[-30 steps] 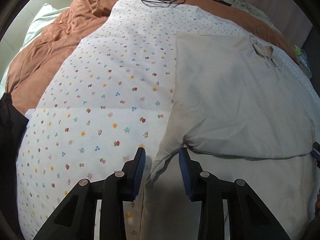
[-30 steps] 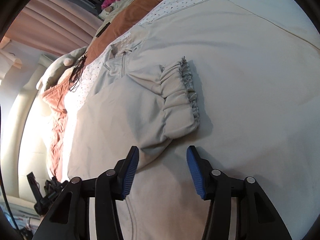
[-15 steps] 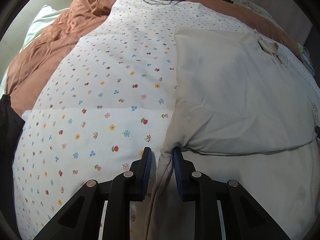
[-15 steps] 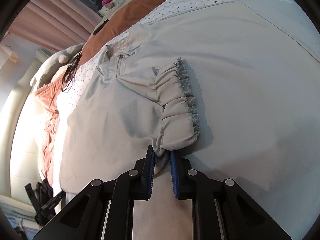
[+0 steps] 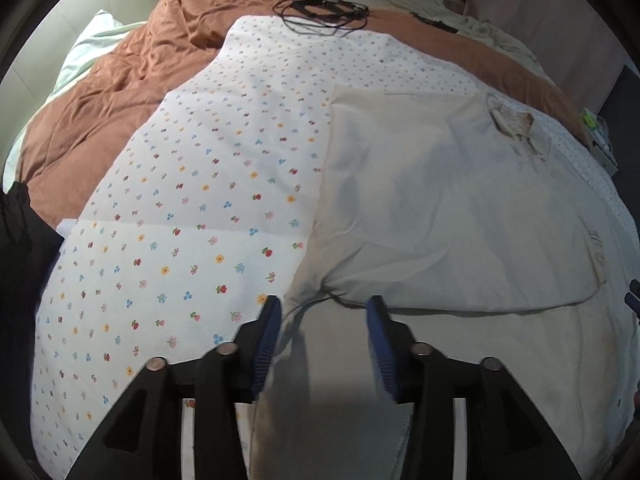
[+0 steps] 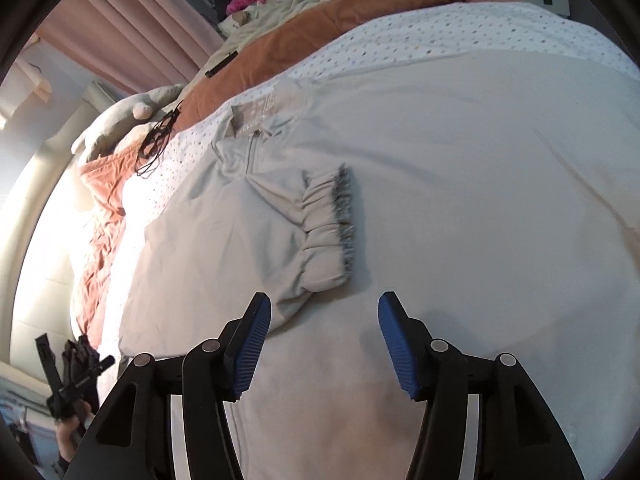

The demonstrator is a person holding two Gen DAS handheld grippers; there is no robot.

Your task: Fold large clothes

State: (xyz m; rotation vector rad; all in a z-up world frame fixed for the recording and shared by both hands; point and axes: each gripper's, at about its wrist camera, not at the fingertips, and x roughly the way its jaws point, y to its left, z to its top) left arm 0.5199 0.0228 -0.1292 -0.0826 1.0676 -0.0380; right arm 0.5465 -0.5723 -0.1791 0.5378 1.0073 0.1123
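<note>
A bed under a floral sheet (image 5: 192,208) carries the beige garment (image 5: 440,208), spread flat. Both tongs, left (image 5: 322,332) and right (image 6: 324,344), have just let go and gape empty. A gathered sleeve cuff (image 6: 328,232) lies folded inward at twelve o'clock from the right tongs.
</note>
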